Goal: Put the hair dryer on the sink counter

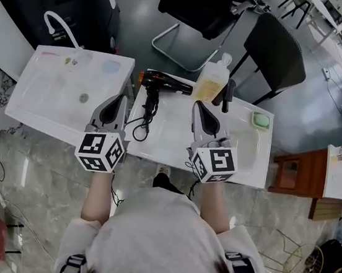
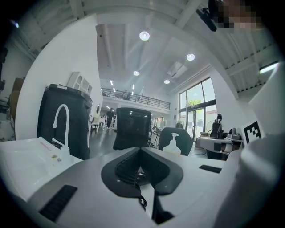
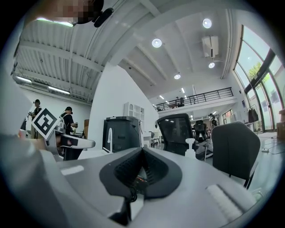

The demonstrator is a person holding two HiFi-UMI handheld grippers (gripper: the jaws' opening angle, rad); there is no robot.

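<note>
Your left gripper (image 1: 117, 101) and right gripper (image 1: 200, 108) hover with jaws pressed together, empty, above the sink counter (image 1: 243, 158); beyond, the hair dryer (image 1: 165, 83) lies at its far edge, where a snagged cord (image 1: 143, 123) could drag it off.

- The hair dryer (image 1: 168, 84) has a black body, with a copper-coloured ring at the left end of the barrel.
- Pose: it lies on its side, the barrel running left to right along the far edge of the surface.
- The handle (image 1: 152, 97) points back toward the person.
- The black cord (image 1: 136, 136) trails from the handle in a loose loop toward the near edge.
- The tabletop (image 1: 167, 141) is white and rectangular with a raised rim. The dryer rests on it at its far left corner.
</note>
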